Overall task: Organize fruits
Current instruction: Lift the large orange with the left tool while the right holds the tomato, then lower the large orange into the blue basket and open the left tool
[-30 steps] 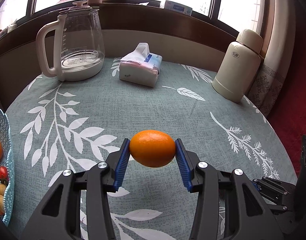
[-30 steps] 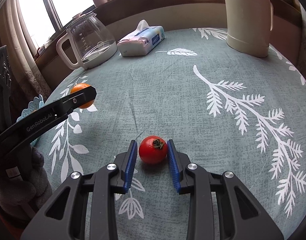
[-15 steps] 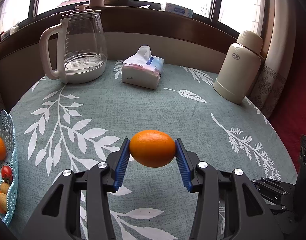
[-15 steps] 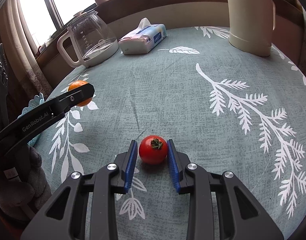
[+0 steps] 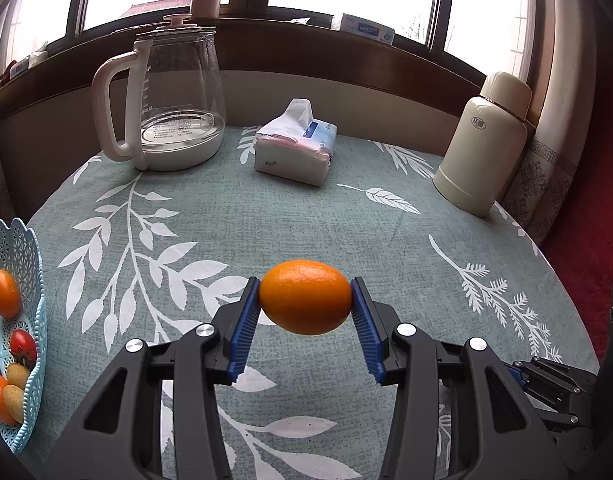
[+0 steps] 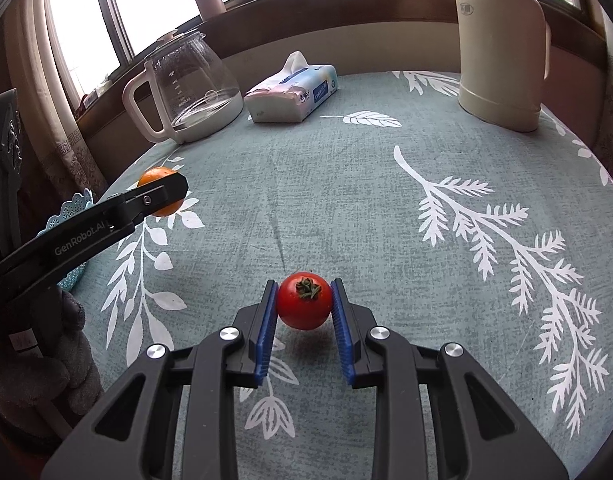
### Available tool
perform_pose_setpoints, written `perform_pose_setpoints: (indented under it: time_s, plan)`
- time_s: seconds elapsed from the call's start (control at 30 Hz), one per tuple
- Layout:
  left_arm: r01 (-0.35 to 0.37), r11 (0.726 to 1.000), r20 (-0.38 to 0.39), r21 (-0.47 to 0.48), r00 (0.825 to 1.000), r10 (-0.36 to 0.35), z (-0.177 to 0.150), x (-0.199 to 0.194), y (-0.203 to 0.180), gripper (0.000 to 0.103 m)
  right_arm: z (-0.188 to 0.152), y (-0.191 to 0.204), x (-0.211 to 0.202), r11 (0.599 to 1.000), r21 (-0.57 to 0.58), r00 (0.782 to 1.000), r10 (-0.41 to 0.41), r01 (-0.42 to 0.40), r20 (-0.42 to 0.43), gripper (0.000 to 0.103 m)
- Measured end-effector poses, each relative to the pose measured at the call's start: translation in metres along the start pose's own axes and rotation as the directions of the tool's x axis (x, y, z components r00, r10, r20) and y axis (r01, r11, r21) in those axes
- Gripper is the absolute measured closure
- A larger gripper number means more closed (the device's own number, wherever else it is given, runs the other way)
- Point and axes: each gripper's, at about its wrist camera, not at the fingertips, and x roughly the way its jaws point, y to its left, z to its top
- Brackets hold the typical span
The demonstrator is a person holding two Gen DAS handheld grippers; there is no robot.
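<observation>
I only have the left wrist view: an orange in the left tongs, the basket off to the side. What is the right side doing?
Observer: The right tongs are shut on a red tomato, with the blue pads against both its sides.
Operator: Is it off the table?
Observer: Hard to say. It sits low over the tablecloth, with a shadow just beneath it.
Operator: Which way is its stalk?
Observer: The green stalk end faces up, towards the camera.
</observation>
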Motion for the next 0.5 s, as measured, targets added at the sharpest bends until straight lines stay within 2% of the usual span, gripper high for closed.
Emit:
perform_pose_setpoints:
  time_s: [0.23, 0.5]
  plan:
    - [-0.051, 0.998, 0.046, -0.031, 0.998, 0.053, -0.003, -0.026, 0.013, 0.056, 0.001, 0.001, -0.008, 1.0, 0.008, 1.0, 0.017, -0.017, 0.027, 0.076]
    - [-0.14, 0.986, 0.105, -0.086, 0.983, 0.149, -0.004, -0.064, 0.039, 0.056, 0.0, 0.007, -0.013, 0.999, -0.002, 0.998, 0.034, -0.034, 0.045, 0.076]
